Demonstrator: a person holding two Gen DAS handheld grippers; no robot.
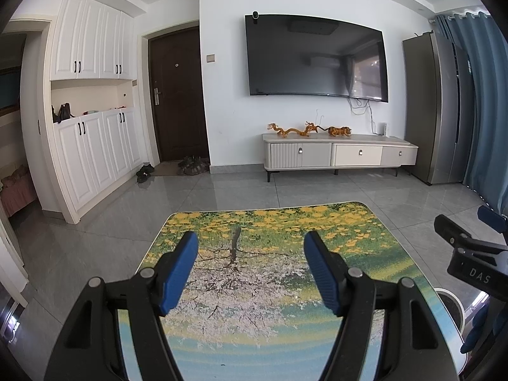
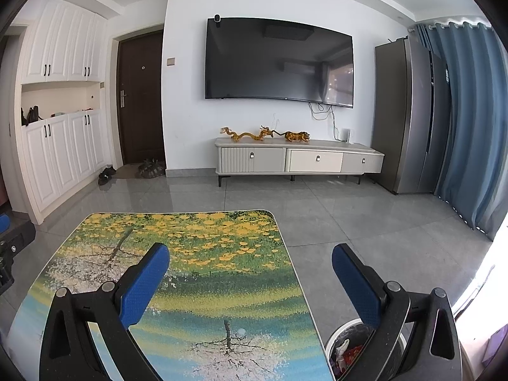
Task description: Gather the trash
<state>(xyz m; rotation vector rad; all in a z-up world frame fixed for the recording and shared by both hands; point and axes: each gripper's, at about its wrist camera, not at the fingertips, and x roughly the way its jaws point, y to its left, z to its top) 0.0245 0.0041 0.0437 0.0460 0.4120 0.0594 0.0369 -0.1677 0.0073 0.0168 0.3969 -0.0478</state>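
Both the left gripper point(image 1: 250, 266) and right gripper point(image 2: 250, 281) hover spread wide, holding nothing, above the painted table point(image 1: 285, 222). The bin point(image 2: 341, 347) at its near right seems already filled; collecting looks nearly finished.

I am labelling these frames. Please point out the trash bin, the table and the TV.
trash bin point(image 2: 346, 346): right wrist view, on the rubbish-filled opening.
table point(image 1: 270, 285): left wrist view, on its printed top.
TV point(image 1: 317, 57): left wrist view, on the dark screen.
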